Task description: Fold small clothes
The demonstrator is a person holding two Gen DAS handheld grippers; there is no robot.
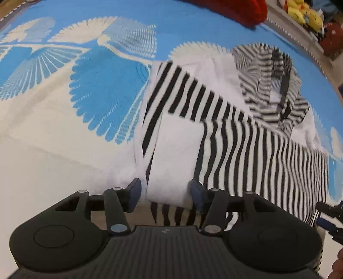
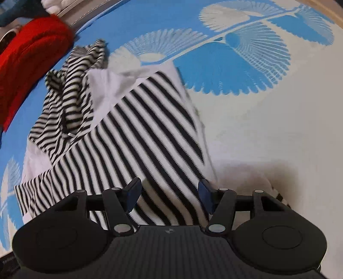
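A small black-and-white striped garment (image 1: 235, 137) with white panels lies partly folded on a blue and cream patterned cover (image 1: 64, 150). A finer-striped hood or sleeve (image 1: 263, 81) is bunched at its far end. My left gripper (image 1: 166, 193) hovers over the garment's near edge, open, with a white fold between its fingers but not pinched. In the right wrist view the same garment (image 2: 137, 128) spreads ahead. My right gripper (image 2: 169, 193) is open above its striped near corner, pads apart from the cloth. The right gripper's tip (image 1: 330, 214) also shows at the left view's right edge.
A red knitted item (image 2: 27, 64) lies beyond the garment at the cover's far edge. Yellow plush toys (image 1: 304, 12) sit on a shelf past the cover. The cover (image 2: 257, 128) stretches bare and cream to the side of the garment.
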